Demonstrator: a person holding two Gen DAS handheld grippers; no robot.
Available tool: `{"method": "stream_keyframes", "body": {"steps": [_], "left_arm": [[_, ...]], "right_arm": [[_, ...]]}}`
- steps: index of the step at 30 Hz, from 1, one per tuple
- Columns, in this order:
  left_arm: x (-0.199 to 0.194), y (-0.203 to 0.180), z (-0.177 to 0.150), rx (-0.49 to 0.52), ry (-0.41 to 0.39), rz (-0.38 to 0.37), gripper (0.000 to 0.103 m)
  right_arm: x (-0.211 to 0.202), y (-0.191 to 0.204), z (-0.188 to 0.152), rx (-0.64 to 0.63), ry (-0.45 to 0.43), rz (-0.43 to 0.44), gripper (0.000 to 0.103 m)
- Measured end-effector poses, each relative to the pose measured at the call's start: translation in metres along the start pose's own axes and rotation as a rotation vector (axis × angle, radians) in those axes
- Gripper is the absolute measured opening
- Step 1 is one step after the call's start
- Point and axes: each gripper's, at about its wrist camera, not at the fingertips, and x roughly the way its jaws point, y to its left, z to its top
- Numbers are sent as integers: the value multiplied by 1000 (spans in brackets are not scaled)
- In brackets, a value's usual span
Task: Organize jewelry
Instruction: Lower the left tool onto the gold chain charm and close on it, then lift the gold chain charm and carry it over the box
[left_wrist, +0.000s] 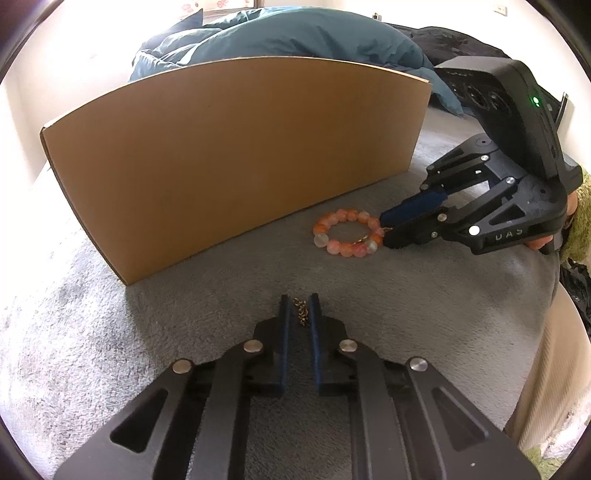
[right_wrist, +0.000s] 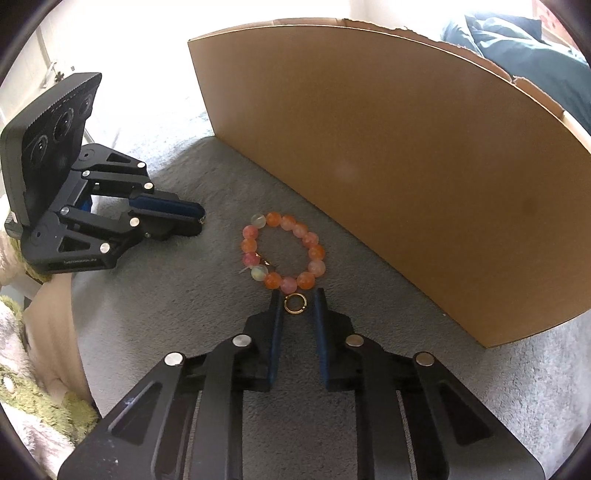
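A pink and orange bead bracelet (left_wrist: 346, 232) lies flat on the grey blanket (left_wrist: 221, 280) in front of the cardboard box (left_wrist: 236, 155); it also shows in the right wrist view (right_wrist: 284, 251). A small gold ring (right_wrist: 294, 304) lies between the tips of my right gripper (right_wrist: 296, 295), whose jaws stand a little apart around it, just short of the bracelet. A thin gold chain (left_wrist: 301, 312) sits between the narrow-set fingers of my left gripper (left_wrist: 298, 301), low over the blanket. The left gripper also shows in the right wrist view (right_wrist: 201, 216).
The tall cardboard box (right_wrist: 406, 166) stands right behind the bracelet. A teal duvet (left_wrist: 288, 40) is heaped beyond the box. The blanket's edge drops off at the right in the left wrist view. A green fuzzy sleeve (right_wrist: 33, 406) is at the lower left.
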Motion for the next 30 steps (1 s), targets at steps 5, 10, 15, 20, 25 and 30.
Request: {"method": "stream_keyframes", "body": {"steps": [5, 10, 15, 20, 25, 30], "left_arm": [[1, -1, -2, -5, -3, 3, 6], [-2, 1, -6, -7, -11, 0, 3], [-3, 1, -7, 3, -14, 4, 3], [-5, 1, -6, 6, -19, 5, 3], [-11, -2, -6, 11, -30, 8, 3], [-22, -2, -7, 11, -43, 17, 3]], "right_arm": [[0, 2, 0, -4, -7, -6, 10], [-6, 1, -2, -3, -19, -14, 10], [-15, -1, -7, 5, -31, -20, 10], [-23, -4, -10, 16, -42, -32, 10], [-32, -5, -15, 20, -48, -45, 10], [-40, -1, -18, 31, -59, -61, 10]]}}
